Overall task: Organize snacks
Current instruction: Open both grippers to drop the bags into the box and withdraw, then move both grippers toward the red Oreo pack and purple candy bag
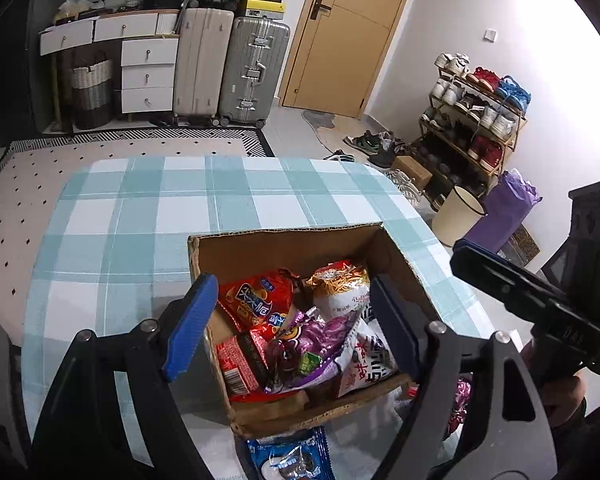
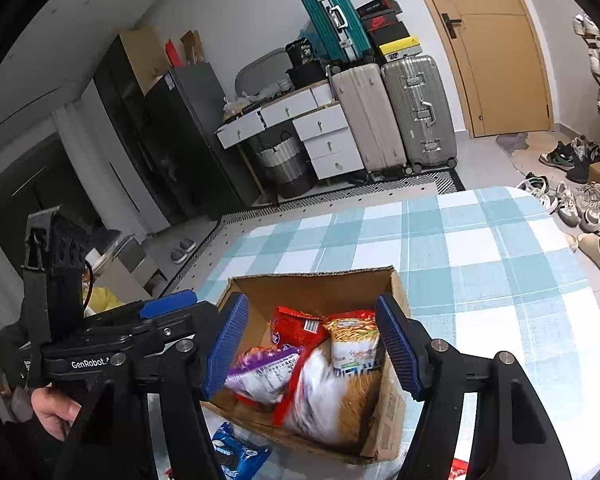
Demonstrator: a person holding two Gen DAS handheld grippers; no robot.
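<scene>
Cardboard box (image 1: 284, 248) holds most snacks; blue cookie packet (image 1: 288, 456) lies outside. Both my grippers, left (image 1: 296, 328) and right (image 2: 312, 348), gape empty.

A motion-blurred white packet (image 2: 320, 392) hides the cardboard box (image 2: 312, 288) floor.

Home entryway, suitcases (image 1: 232, 68), shoe rack (image 1: 476, 120), door (image 1: 348, 32)

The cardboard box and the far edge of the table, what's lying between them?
Nothing. In the left wrist view, only bare checked tablecloth runs from the cardboard box to the table's far edge; the right wrist view shows the same.
</scene>
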